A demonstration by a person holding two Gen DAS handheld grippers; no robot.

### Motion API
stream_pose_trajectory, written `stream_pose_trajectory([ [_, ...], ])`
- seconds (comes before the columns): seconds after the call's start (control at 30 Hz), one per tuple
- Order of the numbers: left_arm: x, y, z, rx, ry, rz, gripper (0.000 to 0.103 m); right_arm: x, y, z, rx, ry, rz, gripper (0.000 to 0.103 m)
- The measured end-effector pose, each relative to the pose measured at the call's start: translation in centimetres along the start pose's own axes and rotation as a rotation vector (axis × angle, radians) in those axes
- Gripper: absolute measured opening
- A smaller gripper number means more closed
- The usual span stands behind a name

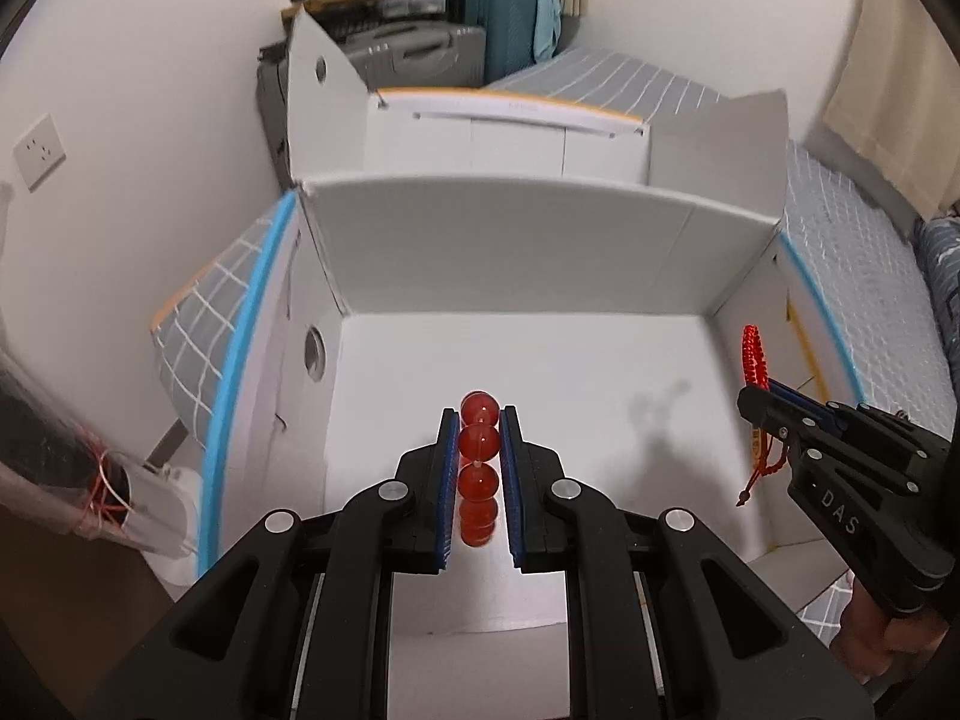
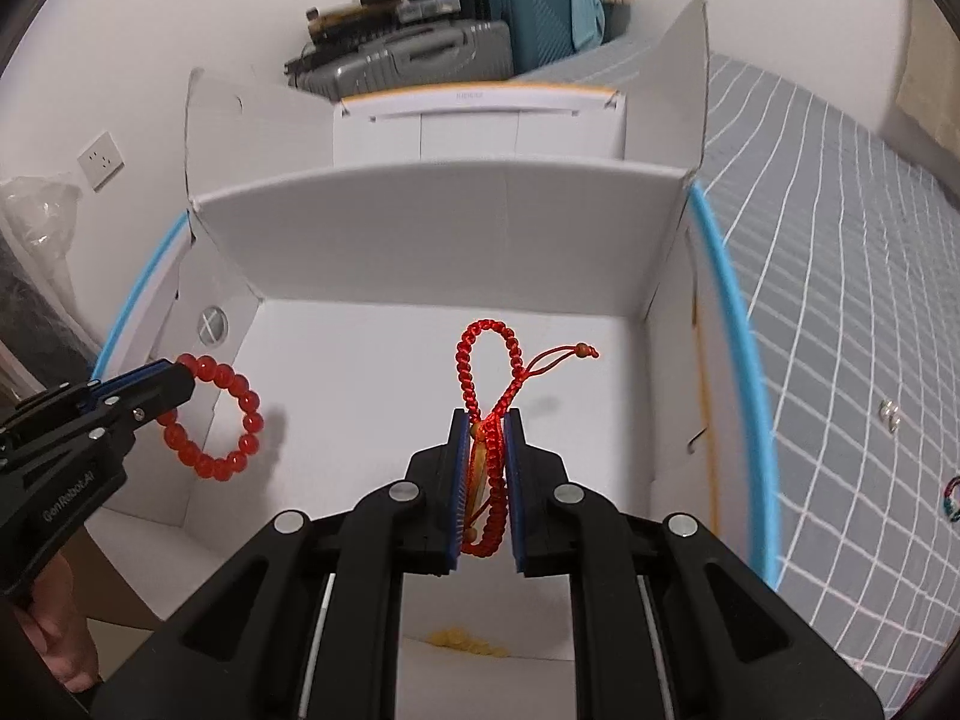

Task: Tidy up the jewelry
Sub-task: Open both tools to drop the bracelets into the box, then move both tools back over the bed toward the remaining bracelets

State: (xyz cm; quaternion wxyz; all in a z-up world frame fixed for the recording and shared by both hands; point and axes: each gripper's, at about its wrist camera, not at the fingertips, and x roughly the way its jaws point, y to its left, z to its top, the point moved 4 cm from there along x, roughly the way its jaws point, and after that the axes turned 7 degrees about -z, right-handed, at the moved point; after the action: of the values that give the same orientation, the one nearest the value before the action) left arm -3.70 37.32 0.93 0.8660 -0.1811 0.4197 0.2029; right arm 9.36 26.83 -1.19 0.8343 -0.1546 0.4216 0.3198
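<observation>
My left gripper [image 1: 479,420] is shut on a red bead bracelet [image 1: 479,468] and holds it above the floor of an open white cardboard box [image 1: 528,252]. In the right wrist view the bracelet [image 2: 240,420] hangs as a ring from the left gripper [image 2: 180,381]. My right gripper [image 2: 486,420] is shut on a red braided cord bracelet [image 2: 489,372], whose loop and knotted tail stick up over the box [image 2: 444,240]. In the left wrist view the right gripper [image 1: 759,390] holds the cord bracelet [image 1: 753,357] near the box's right wall.
Small yellow beads [image 2: 465,642] lie on the box floor near its front edge. A ring [image 2: 889,415] and a coloured bracelet [image 2: 951,498] lie on the grey checked bed cover [image 2: 840,276] to the right. Another white box [image 2: 480,126] and suitcases [image 2: 420,60] stand behind.
</observation>
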Motion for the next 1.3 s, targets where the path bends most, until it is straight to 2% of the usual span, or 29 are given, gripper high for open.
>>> stream_pose_trajectory([
  [0.3, 1.6, 0.1, -0.6, -0.004, 0.048, 0.01, 0.013, 1.5, 0.6, -0.7, -0.007, 0.054, -0.009, 0.013],
  [0.37, 1.7, 0.2, -0.7, -0.001, 0.055, 0.019, 0.013, 1.4, 0.6, -0.7, -0.01, 0.051, -0.006, 0.024],
  [0.4, 1.8, 0.1, -0.6, 0.0, 0.057, 0.021, 0.013, 1.3, 0.6, -0.7, -0.006, 0.047, 0.009, 0.036],
  [0.43, 1.8, 0.1, -0.6, -0.001, 0.059, 0.022, 0.013, 1.1, 0.5, -0.6, 0.003, 0.035, 0.01, 0.044],
  [0.53, 1.3, 0.1, -0.5, -0.003, 0.038, 0.032, 0.016, 0.3, 0.5, -0.4, -0.004, -0.003, -0.01, 0.063],
  [0.6, 1.0, 0.1, -0.3, -0.006, 0.033, 0.028, 0.03, -0.2, 0.6, -0.3, -0.007, -0.023, -0.012, 0.072],
  [0.63, 0.7, 0.0, -0.3, -0.011, 0.027, 0.027, 0.033, -0.5, 0.7, -0.3, -0.01, -0.033, -0.013, 0.077],
  [0.67, 0.4, 0.0, -0.2, -0.01, 0.019, 0.032, 0.037, -0.7, 0.7, -0.2, -0.012, -0.044, -0.017, 0.078],
  [0.8, -1.0, 0.1, -0.1, -0.018, -0.025, 0.053, 0.066, -1.6, 0.3, 0.2, 0.001, -0.072, -0.015, 0.088],
  [0.87, -1.6, -0.1, -0.1, -0.014, -0.049, 0.065, 0.075, -2.0, -0.1, 0.3, 0.014, -0.084, -0.015, 0.09],
  [1.1, -3.0, -0.1, -0.1, -0.01, -0.107, 0.096, 0.096, -3.2, -0.5, 0.6, 0.011, -0.144, -0.016, 0.096],
  [1.3, -3.7, -0.1, -0.1, -0.012, -0.128, 0.089, 0.097, -3.8, -0.7, 0.7, 0.006, -0.162, -0.028, 0.096],
])
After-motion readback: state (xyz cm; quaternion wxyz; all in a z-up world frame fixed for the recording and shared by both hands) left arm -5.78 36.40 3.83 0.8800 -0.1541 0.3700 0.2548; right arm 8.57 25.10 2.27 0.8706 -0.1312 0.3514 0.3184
